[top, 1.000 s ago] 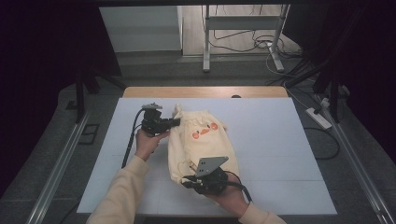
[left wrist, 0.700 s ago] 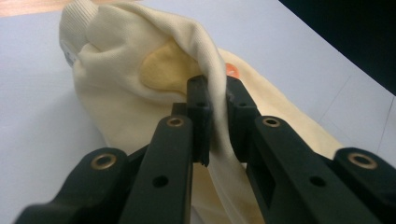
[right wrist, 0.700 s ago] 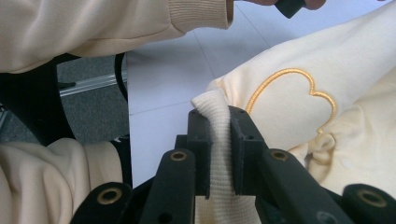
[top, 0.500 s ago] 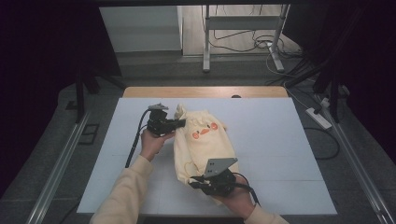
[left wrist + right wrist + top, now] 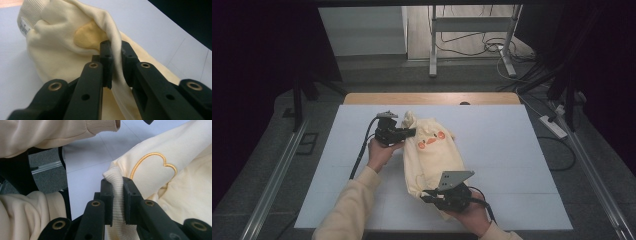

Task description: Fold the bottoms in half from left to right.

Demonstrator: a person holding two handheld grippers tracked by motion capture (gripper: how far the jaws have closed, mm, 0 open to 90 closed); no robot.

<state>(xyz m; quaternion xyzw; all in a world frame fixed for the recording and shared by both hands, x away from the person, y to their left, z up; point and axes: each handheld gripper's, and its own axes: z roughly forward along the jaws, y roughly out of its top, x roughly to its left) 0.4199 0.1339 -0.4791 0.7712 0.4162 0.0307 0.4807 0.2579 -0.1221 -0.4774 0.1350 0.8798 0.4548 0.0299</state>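
Cream sweatshirt [image 5: 432,155] lies crumpled near the middle of the white bench [image 5: 522,150], running from its far end beside the left gripper [image 5: 409,133] down toward the person's side, where the right gripper [image 5: 427,195] meets its near end. An orange print [image 5: 428,141] shows on the upper part of the garment in the high view.

Seen from the left gripper view, the left gripper is clamped on a fold of the sweatshirt's smooth cream fabric [image 5: 116,57], the cloth pinched between both black jaws and draping down between them. Just beyond the jaws sits a yellow patch [image 5: 86,37], and a ribbed edge with a small white label [image 5: 23,25] lies at the upper left of that view.

From the right gripper view, the right gripper is closed on a ribbed cuff or hem [image 5: 117,195] of the sweatshirt, the ribbing squeezed between the jaws. An outline stitched in yellow thread [image 5: 150,163] curves across the fabric just past the jaws. A cream sleeve [image 5: 62,130] of the person crosses the top of that view.

In the high view the left hand [image 5: 379,152] holds its gripper at the garment's far left edge, and the right hand [image 5: 472,212] holds its gripper under a grey three-cornered plate [image 5: 454,177].
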